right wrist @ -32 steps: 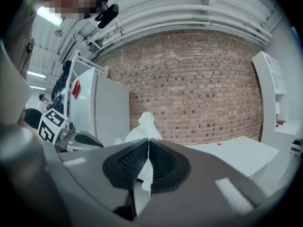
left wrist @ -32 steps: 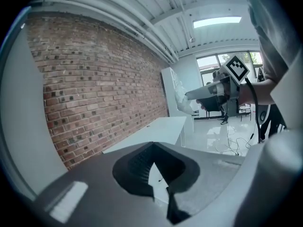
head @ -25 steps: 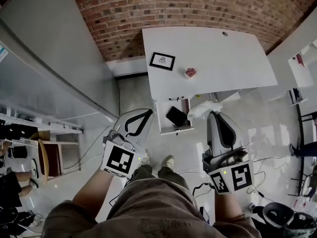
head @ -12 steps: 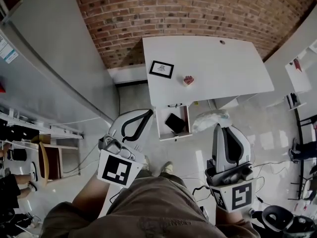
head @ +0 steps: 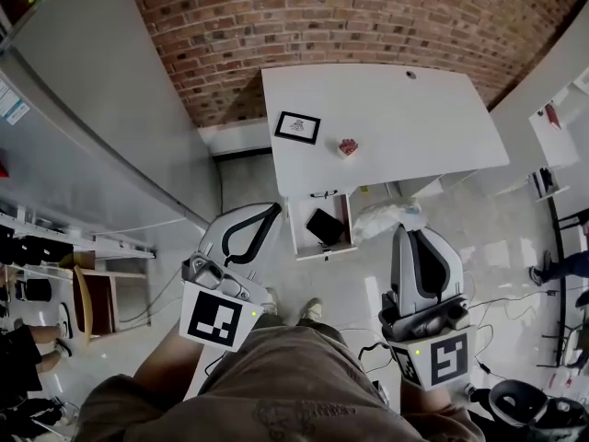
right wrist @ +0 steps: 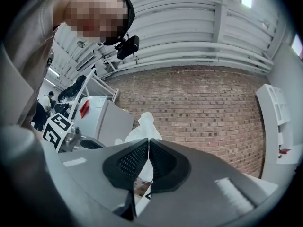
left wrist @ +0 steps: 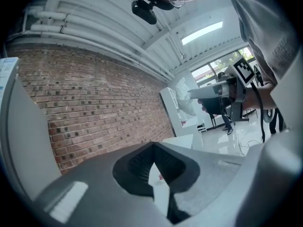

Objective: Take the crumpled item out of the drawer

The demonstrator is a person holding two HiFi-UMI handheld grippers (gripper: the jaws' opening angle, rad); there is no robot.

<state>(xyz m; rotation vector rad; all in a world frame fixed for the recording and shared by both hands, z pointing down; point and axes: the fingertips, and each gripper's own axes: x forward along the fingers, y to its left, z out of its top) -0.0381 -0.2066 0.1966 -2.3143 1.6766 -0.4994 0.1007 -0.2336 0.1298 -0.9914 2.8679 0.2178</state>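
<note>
Both claws have come up a bit since a sec ago. R gripper (right wrist: 147, 143) is pressed together on the white crumpled item (right wrist: 143, 126), which sticks up past its tips; in the head view it hangs just right of the open drawer (head: 322, 247), out of it. L gripper (left wrist: 152, 146) is pressed together w/ nothing in it. Beyond: white desk (head: 414, 118) against a brick wall (head: 322, 17), glossy pale floor (head: 497, 247). On the desk, a black-framed picture (head: 298, 127) and a small pink thing (head: 348, 146). In the drawer, a flat black object (head: 326, 226).
</note>
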